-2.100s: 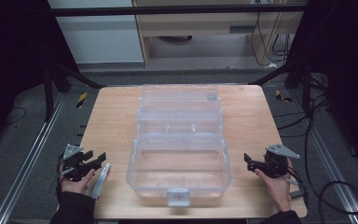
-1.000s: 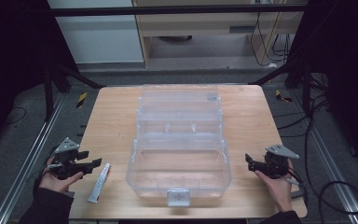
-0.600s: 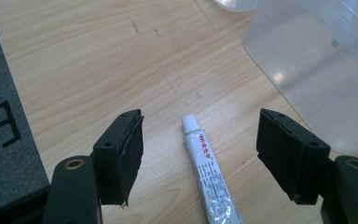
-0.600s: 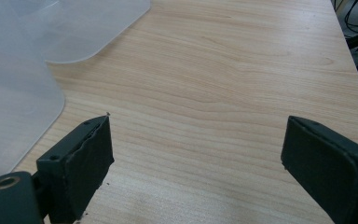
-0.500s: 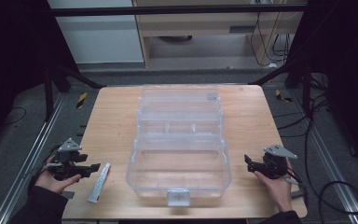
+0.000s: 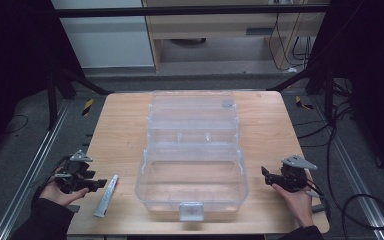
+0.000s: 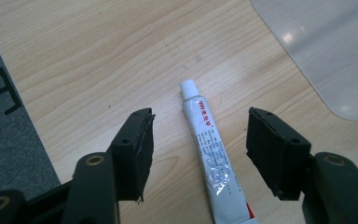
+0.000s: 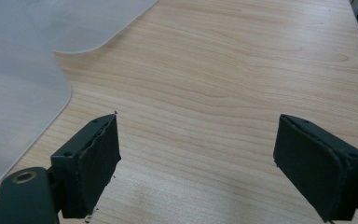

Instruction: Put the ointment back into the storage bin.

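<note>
A white tube (image 6: pixel 106 195) with a white cap and red lettering lies flat on the wooden table (image 6: pixel 120 135), left of the clear box. In the left gripper view the tube (image 7: pixel 212 158) rests on the wood between the two black jaws, touching neither. My left gripper (image 6: pixel 98 184) stands open at the table's left edge, just left of the tube. An open clear plastic box (image 6: pixel 192 150) with its lid swung back fills the table's middle. My right gripper (image 6: pixel 265 176) is open and empty, right of the box (image 8: pixel 18 70).
The box's latch (image 6: pixel 191 211) faces the front edge. Bare wood lies on either side of the box. Grey floor and metal rails (image 6: pixel 30 170) flank the table; cables (image 6: pixel 360 200) trail at the right.
My left gripper has let go of the tube, drawn back to the left off the table edge, then crept a little right again. The tube stays on the table. The right gripper has barely moved.
</note>
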`<state>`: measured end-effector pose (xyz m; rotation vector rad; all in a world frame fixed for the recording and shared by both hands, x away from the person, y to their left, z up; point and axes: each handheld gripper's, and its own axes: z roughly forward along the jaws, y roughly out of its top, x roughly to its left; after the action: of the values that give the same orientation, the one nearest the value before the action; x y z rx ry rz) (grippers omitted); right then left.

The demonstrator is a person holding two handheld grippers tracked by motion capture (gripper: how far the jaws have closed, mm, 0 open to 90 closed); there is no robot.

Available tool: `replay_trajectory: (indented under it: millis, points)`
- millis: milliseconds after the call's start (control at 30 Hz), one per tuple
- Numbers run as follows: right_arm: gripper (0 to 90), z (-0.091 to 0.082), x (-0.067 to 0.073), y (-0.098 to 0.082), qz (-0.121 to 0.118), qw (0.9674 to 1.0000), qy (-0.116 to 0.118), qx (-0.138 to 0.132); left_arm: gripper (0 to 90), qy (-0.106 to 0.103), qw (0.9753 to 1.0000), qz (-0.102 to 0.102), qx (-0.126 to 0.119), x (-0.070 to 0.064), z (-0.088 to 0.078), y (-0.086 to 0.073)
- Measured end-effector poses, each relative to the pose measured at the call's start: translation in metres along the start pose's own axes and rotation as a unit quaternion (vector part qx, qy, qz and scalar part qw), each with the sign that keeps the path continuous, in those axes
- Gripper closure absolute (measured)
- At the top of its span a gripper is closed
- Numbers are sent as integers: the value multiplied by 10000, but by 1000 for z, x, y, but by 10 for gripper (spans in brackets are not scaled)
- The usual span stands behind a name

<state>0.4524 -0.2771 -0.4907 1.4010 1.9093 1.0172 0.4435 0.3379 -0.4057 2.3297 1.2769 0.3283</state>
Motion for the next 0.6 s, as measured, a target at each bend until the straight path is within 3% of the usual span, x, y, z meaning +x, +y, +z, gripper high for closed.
replay_trajectory:
  millis: [600]
  points:
    - [176,5,2,-1,-120,9996,162,172,506,-102,9986,-32,520,-7,29,7]
